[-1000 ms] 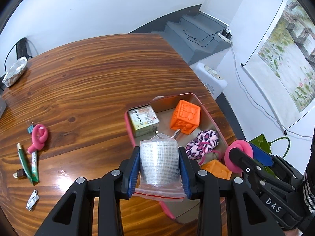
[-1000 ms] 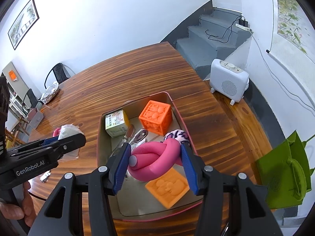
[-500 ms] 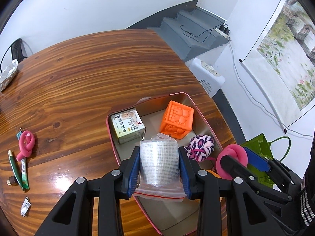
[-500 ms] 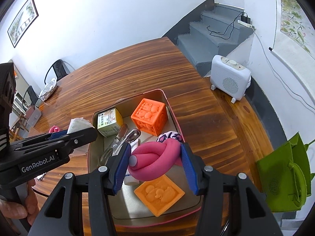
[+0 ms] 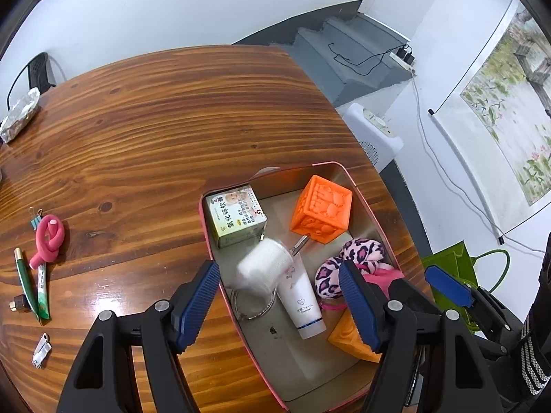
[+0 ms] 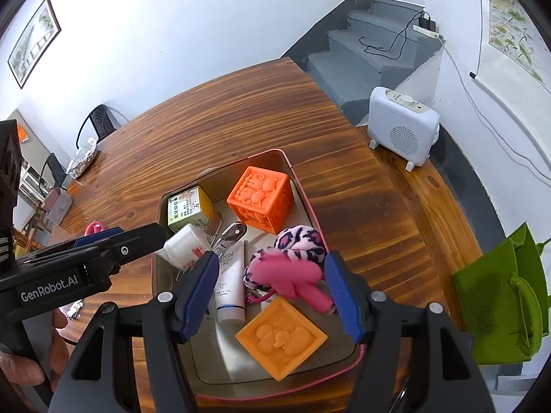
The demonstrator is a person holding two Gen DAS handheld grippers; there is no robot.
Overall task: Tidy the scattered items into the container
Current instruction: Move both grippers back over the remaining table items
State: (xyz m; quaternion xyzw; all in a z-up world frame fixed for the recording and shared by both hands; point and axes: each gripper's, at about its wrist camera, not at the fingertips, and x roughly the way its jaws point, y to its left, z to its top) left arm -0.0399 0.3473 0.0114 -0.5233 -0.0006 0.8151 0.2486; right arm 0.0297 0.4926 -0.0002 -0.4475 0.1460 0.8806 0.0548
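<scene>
The broad round table of dark-grained varnished wood [image 5: 155, 130] fills most of both views, set in a white-walled room with grey steps [image 6: 365, 58] rising behind it, a white boxy heater [image 6: 401, 127] on the floor beside them and a green felt bag [image 6: 499, 296] near the table edge. On the table's near right part sits the rectangular pink-rimmed metal container [image 5: 365, 203], holding a large orange embossed foam cube [image 5: 322, 210], a second, flatter orange embossed block [image 6: 280, 339], a green-and-white printed carton [image 5: 237, 215], a white cosmetic tube [image 5: 303, 296] and a pink leopard-print plush scrunchie [image 5: 347, 265]. The left gripper [image 5: 279, 304] hangs over the container's near left corner with its blue-padded jaws spread wide and gripping nothing; the white gauze roll in a clear bag [image 5: 263, 268], blurred, lies just ahead of and between them, above the tube. The right gripper [image 6: 272, 297] is likewise spread apart, and the knotted pink foam twist [image 6: 292, 280], also blurred, sits between its pads over the scrunchie, free of both. Well to the left on the bare wood lie another knotted pink foam twist [image 5: 50, 237], a green pen [image 5: 26, 284], a small green tube [image 5: 43, 290] and a silver nail clipper [image 5: 41, 346].
</scene>
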